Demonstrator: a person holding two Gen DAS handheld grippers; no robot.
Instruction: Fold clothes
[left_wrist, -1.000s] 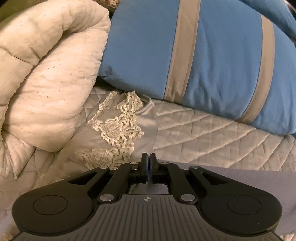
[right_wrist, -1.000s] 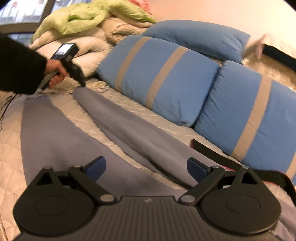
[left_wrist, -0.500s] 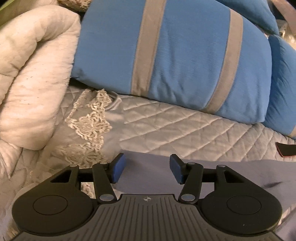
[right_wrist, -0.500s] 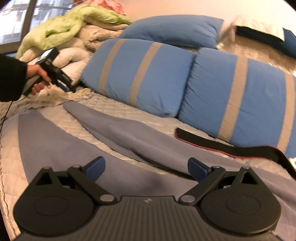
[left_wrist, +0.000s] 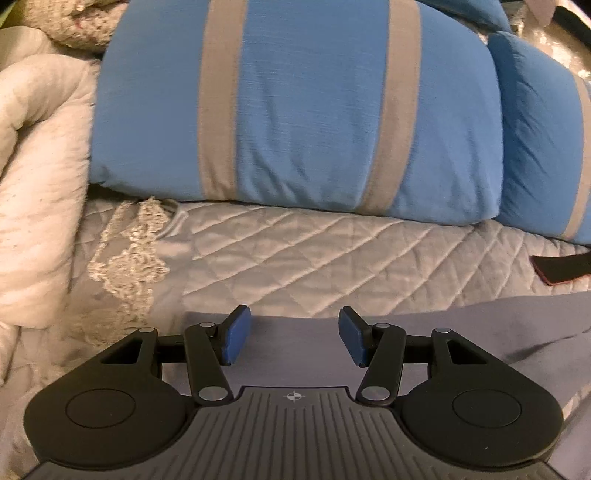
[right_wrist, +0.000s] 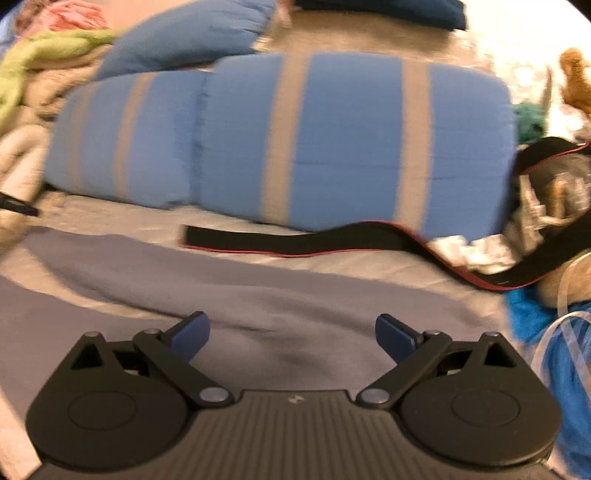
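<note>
A grey-lavender garment (left_wrist: 295, 354) lies flat on the quilted bed, its far edge just past my left gripper (left_wrist: 293, 338). That gripper stands open above the cloth with nothing between its blue pads. The right wrist view shows the same garment (right_wrist: 280, 295) stretched across the bed with a long fold ridge running left. Over its right part hovers my right gripper (right_wrist: 291, 334), wide open and empty.
Blue pillows with grey stripes (left_wrist: 295, 107) (right_wrist: 351, 140) line the far side. A black strap with red edging (right_wrist: 332, 240) (left_wrist: 561, 267) lies before them. A cream comforter (left_wrist: 33, 184) is piled at left, lace trim (left_wrist: 129, 258) beside it. Clutter (right_wrist: 546, 192) sits at right.
My left gripper was shut on the garment's edge, then opened, let it go and widened while turning right. The right gripper's view swung right, staying open.
</note>
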